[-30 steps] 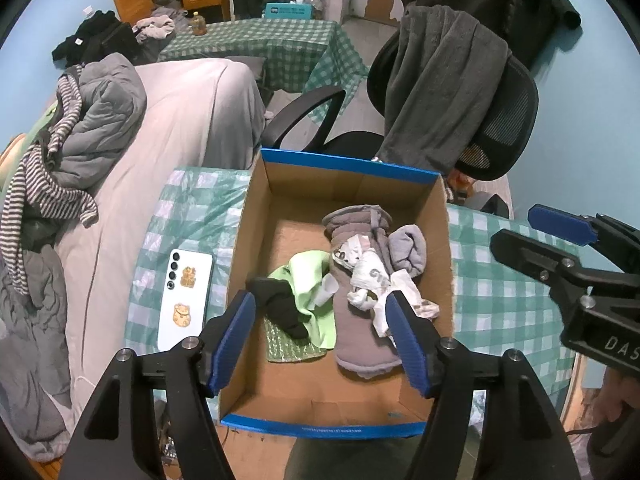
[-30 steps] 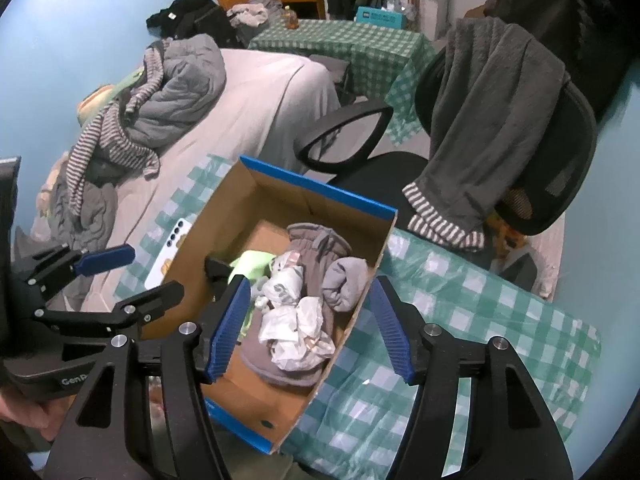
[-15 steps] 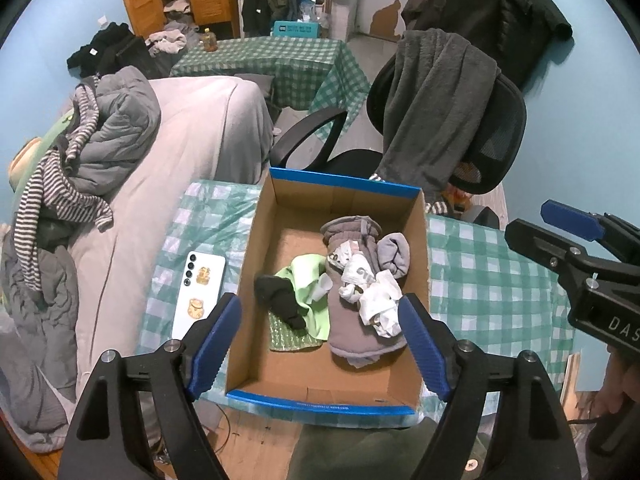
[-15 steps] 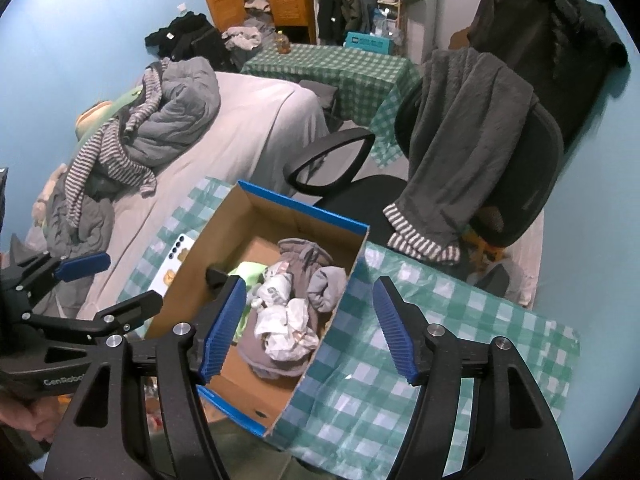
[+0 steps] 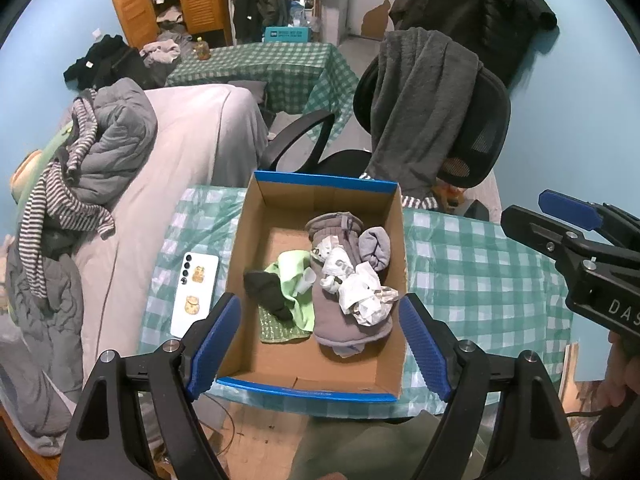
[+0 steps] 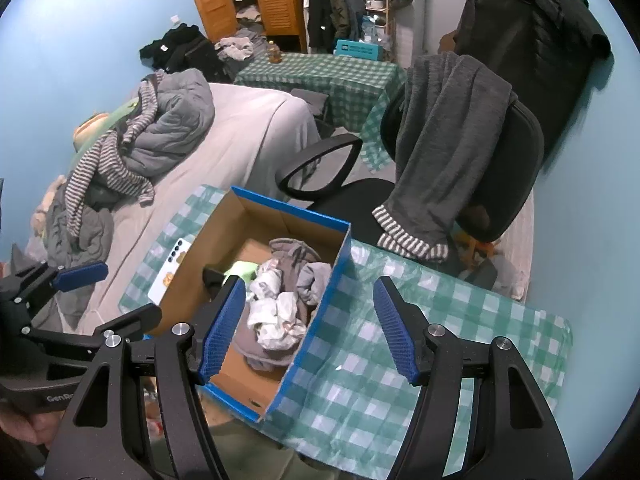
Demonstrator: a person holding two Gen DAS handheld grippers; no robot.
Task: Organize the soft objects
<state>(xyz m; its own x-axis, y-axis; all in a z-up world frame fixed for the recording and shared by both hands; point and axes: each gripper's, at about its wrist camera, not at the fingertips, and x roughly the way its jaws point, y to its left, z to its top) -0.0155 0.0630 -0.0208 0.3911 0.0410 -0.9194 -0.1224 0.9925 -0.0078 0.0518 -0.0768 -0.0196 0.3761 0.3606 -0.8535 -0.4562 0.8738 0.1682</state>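
Judging the grey fleece garment [image 5: 348, 320] in the blue-rimmed cardboard box [image 5: 320, 394]: light, limp; pinch a bunched fold. Left gripper [image 5: 320, 344] and right gripper [image 6: 308, 328] both gape, empty.

The room is evenly and fairly brightly lit, a cool, flat light with no hard shadows; only soft shade sits inside the cardboard box [image 5: 320, 390]. The plastic cloth on the worktop [image 6: 420, 344] carries faint sheen. Both views bulge like a fishbowl, with black corners and bent walls. The centre is sharp; the dark jacket [image 6: 532, 40] near the right wrist view's edge looks slightly smeared.
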